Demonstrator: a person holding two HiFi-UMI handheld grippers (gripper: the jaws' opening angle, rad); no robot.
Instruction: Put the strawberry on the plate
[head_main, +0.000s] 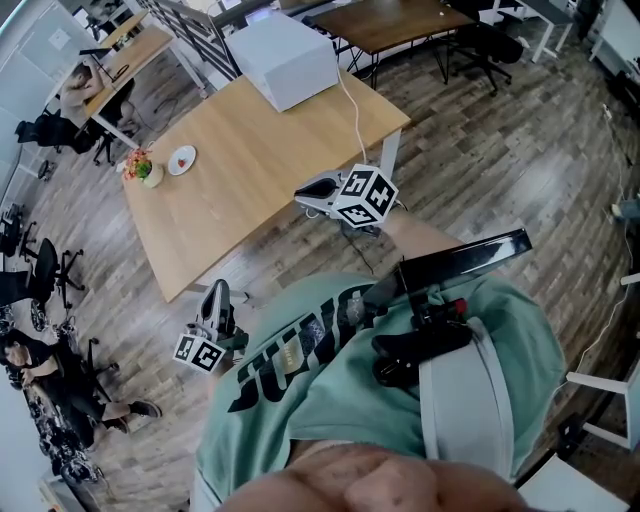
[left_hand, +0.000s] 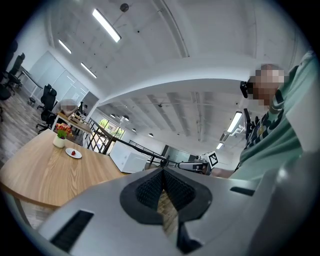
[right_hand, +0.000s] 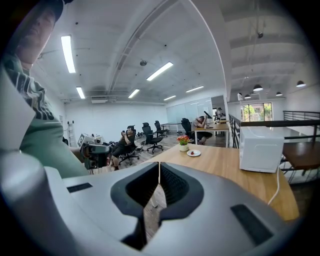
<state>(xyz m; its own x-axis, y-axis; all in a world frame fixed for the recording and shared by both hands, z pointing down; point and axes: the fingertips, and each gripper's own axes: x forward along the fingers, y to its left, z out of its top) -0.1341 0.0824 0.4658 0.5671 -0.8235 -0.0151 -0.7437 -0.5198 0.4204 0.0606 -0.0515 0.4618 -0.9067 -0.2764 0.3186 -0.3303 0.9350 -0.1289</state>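
Both tools empty. Left gripper (head_main: 214, 292) at lower left, jaws together with nothing between them. Right gripper (head_main: 303, 192) mid-frame at the table (head_main: 260, 150) edge, jaws also closed on nothing. Strawberry (head_main: 181, 162) sits on the white plate (head_main: 188, 153), upper left, just beside the flower pot (head_main: 148, 172) and well apart from both grippers.

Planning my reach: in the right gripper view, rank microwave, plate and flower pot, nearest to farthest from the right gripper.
1. Microwave, at the right.
2. Plate, centre, farther off.
3. Flower pot, just behind the plate, leftward.
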